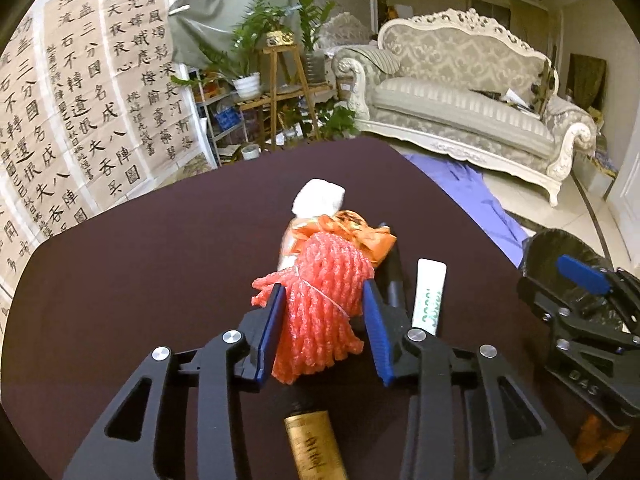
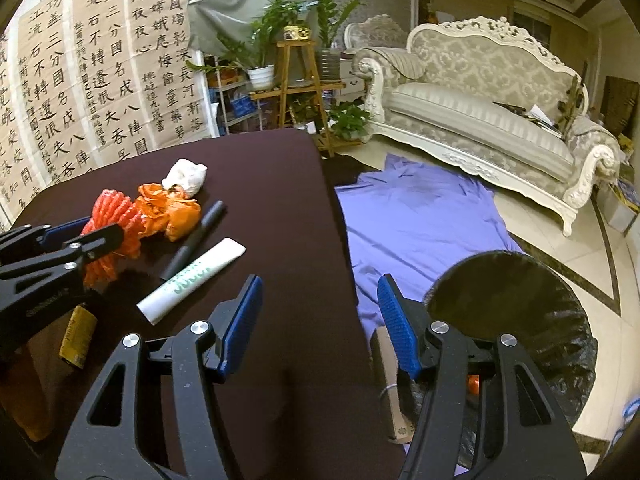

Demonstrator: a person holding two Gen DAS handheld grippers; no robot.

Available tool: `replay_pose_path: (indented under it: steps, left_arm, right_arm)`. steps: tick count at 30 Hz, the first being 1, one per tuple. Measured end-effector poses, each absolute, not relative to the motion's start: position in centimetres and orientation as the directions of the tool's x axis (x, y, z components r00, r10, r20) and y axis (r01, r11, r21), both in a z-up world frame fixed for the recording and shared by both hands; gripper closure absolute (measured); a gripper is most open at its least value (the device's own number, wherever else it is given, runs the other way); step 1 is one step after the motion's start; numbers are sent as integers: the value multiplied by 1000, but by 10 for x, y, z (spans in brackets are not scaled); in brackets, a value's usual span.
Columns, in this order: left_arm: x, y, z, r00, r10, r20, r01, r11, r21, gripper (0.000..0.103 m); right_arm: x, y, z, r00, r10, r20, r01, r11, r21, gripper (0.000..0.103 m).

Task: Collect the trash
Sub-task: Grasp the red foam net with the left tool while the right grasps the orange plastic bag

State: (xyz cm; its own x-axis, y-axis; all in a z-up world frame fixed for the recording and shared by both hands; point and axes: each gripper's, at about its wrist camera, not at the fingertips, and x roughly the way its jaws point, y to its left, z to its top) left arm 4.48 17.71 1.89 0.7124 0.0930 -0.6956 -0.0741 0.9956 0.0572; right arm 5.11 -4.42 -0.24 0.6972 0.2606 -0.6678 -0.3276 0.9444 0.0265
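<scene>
On the dark table lies a pile of trash. My left gripper is shut on a red foam net, with both blue pads pressed against its sides. Just beyond the net sit a crumpled orange wrapper and a white tissue wad. A black pen and a white tube lie to the right of the net. A gold cylinder lies under the left gripper. My right gripper hangs open and empty over the table's right edge, beside a bin lined with a black bag.
A purple cloth is spread on the floor to the right of the table. A small cardboard box stands against the bin. Farther back are a pale sofa, a plant stand and calligraphy sheets on the wall.
</scene>
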Motion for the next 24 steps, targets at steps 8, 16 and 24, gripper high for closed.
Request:
replay_pose_path:
  steps: [8, 16, 24]
  left_arm:
    - [36, 211, 24, 714, 147, -684, -155, 987, 50, 64]
    - [33, 249, 18, 696, 200, -690, -232, 971, 48, 64]
    - [31, 274, 13, 686, 199, -699, -259, 966, 20, 64]
  right_arm:
    - [57, -3, 6, 679, 322, -660, -412, 911, 20, 45]
    - [70, 48, 11, 644, 373, -668, -494, 870, 10, 43]
    - [90, 86, 5, 616, 381, -690, -543, 840, -21, 38]
